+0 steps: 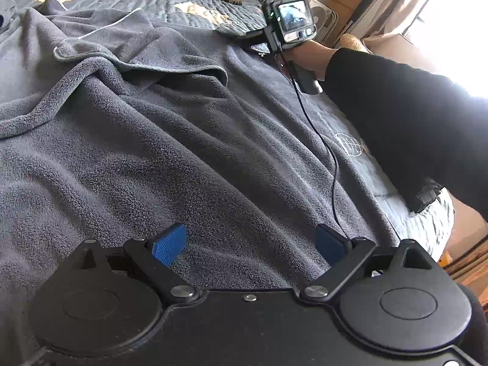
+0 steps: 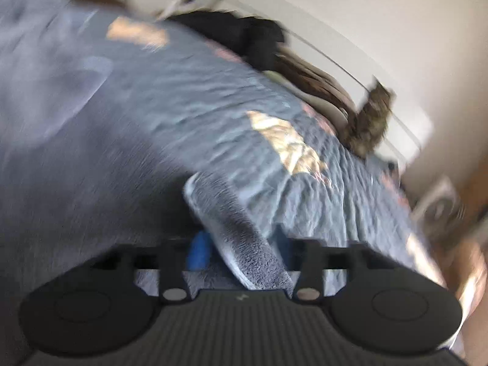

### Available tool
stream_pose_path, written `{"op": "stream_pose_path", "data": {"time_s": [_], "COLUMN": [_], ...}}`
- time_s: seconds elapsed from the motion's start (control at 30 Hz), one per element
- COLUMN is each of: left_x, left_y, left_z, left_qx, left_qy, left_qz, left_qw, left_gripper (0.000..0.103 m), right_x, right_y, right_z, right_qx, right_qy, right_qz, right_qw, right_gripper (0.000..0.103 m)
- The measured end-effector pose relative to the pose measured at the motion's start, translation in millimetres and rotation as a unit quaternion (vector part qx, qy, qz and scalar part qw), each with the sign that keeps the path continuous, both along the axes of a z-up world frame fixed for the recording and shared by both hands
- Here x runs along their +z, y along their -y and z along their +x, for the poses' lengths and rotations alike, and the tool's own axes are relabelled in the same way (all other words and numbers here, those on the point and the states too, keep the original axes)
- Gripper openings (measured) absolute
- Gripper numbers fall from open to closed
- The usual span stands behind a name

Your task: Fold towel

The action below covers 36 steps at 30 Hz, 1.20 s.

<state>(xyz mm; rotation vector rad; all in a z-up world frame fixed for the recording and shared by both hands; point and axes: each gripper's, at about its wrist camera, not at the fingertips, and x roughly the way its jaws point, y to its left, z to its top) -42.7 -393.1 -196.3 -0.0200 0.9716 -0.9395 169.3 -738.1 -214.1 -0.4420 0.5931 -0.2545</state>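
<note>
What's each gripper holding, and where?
Left gripper: nothing, jaws open over the towel. Right gripper: shut on the towel's hemmed edge.

Right gripper point(image 2: 241, 254) pinches the grey towel's point(image 2: 241, 228) corner above quilt point(image 2: 213, 97).

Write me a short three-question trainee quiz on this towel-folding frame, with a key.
1. True or false: the left claw is shut on the grey towel.
2. Which claw grips a hemmed edge of the towel? A) left B) right C) neither
3. Fill in: the towel lies spread on a quilted ____.

Key
1. False: its blue pads stand wide apart above the towel, holding nothing.
2. B: in the right wrist view, a strip of towel with a pale hem runs between the fingers of the right claw.
3. Bedspread, grey with tan patches.
</note>
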Motion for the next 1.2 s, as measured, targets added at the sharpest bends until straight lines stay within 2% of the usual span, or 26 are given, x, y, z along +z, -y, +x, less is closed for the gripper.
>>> {"op": "stream_pose_path", "data": {"time_s": [0.1, 0.2, 0.3, 0.43, 0.47, 0.57, 0.73, 0.77, 0.83, 0.87, 0.9, 0.93, 1.03, 1.2], "left_x": [-1, -2, -2, -2, -2, -2, -3, -2, -2, -2, -1, -1, 1, 5], "left_y": [0, -1, -2, -2, -2, -2, -1, -1, -2, -3, -3, -3, -2, -8], "left_z": [1, 2, 3, 4, 3, 2, 3, 3, 3, 3, 3, 3, 2, 9], "left_qx": [0.001, 0.002, 0.004, 0.005, 0.005, 0.003, 0.001, 0.001, 0.001, 0.001, 0.001, 0.001, 0.002, 0.028], "left_qy": [-0.003, -0.005, -0.006, -0.008, -0.006, -0.003, 0.001, 0.0, -0.001, -0.002, -0.001, 0.001, 0.009, 0.018], "left_qz": [0.001, 0.0, 0.0, 0.0, 0.001, 0.004, 0.008, 0.008, 0.007, 0.006, 0.006, 0.006, 0.006, -0.002], "left_qw": [1.0, 1.0, 1.0, 1.0, 1.0, 1.0, 1.0, 1.0, 1.0, 1.0, 1.0, 1.0, 0.9999, 0.9994], "left_gripper": [0.09, 0.09, 0.09, 0.09, 0.09, 0.09, 0.09, 0.09, 0.09, 0.09, 0.09, 0.09, 0.09, 0.09], "right_x": [11, 22, 33, 47, 45, 33, 3, 6, 14, 20, 26, 32, 43, 45], "right_y": [25, 51, 76, 110, 116, 130, 124, 123, 124, 127, 130, 136, 149, 103], "right_z": [-5, -11, -16, -23, -20, -4, 18, 17, 11, 6, 0, -5, -22, -83], "right_qx": [-0.047, -0.094, -0.141, -0.201, -0.211, -0.235, -0.237, -0.236, -0.236, -0.238, -0.24, -0.248, -0.251, -0.196], "right_qy": [0.044, 0.087, 0.13, 0.186, 0.178, 0.137, 0.08, 0.084, 0.095, 0.1, 0.105, 0.106, 0.086, 0.029], "right_qz": [0.057, 0.113, 0.168, 0.24, 0.246, 0.253, 0.214, 0.217, 0.219, 0.214, 0.209, 0.204, 0.243, 0.266], "right_qw": [0.996, 0.985, 0.967, 0.931, 0.929, 0.928, 0.944, 0.943, 0.942, 0.942, 0.942, 0.941, 0.933, 0.943], "right_gripper": [0.001, 0.001, 0.001, 0.001, 0.001, 0.003, 0.009, 0.013, 0.031, 0.043, 0.048, 0.048, 0.048, 0.049]}}
